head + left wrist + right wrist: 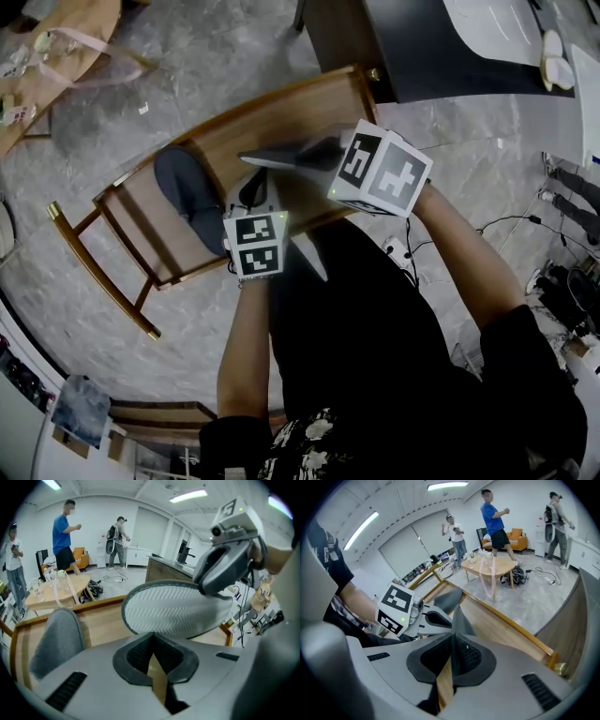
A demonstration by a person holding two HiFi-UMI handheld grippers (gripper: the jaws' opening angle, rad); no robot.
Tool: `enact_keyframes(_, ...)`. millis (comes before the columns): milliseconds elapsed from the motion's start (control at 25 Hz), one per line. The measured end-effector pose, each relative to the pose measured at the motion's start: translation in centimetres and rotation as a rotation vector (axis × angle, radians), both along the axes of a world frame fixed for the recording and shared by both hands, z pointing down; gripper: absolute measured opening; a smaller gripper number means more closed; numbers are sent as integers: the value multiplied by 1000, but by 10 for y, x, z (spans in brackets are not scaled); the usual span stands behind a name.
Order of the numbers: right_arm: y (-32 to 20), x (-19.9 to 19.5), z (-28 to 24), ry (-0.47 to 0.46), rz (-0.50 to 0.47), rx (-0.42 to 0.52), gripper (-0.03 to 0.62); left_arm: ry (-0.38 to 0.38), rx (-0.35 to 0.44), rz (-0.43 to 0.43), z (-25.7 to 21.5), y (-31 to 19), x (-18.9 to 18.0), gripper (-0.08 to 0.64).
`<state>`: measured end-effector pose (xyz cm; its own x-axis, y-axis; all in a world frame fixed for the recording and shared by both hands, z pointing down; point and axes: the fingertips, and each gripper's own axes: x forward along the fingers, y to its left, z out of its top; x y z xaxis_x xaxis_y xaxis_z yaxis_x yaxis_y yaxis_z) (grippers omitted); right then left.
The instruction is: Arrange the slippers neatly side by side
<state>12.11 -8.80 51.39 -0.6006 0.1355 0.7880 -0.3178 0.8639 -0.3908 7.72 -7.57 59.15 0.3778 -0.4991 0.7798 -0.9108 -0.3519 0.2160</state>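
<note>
A grey slipper (187, 199) lies on the left part of a low wooden rack (281, 103) on the floor. The second slipper (291, 155) hangs tilted above the rack, with my right gripper (323, 157) shut on its thin edge (458, 620). In the left gripper view its white ribbed sole (178, 609) faces the camera, and the lying slipper (56, 639) sits to the left. My left gripper (251, 195) is shut with nothing between its fingers, hovering between the two slippers, close below the lifted one.
A round wooden table (56, 56) stands at the upper left and a dark cabinet (422, 47) just beyond the rack. Cables and a power strip (396, 248) lie on the floor to the right. Several people (63, 531) stand far off.
</note>
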Motion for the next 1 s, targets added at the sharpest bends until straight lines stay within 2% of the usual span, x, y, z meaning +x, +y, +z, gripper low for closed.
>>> enact_keyframes(160, 6, -3, -6, -50, 138, 29, 20, 15, 35, 1, -1, -20, 2, 2)
enact_keyframes(320, 11, -6, -3, -107, 294, 36, 21, 39, 62, 39, 2, -34, 8, 2)
enact_keyframes(520, 1, 2, 5, -148, 489, 83, 21, 98, 39, 49, 11, -47, 21, 2)
enact_keyframes(680, -6, 3, 5, -219, 621, 127, 23, 109, 34, 50, 10, -54, 21, 2)
enact_keyframes(800, -6, -7, 5, -241, 655, 175, 23, 112, 25, 28, 4, -49, 12, 2)
enact_keyframes(1000, 1, -34, 9, -254, 651, 219, 28, 82, 25, -77, -20, -25, -28, 2)
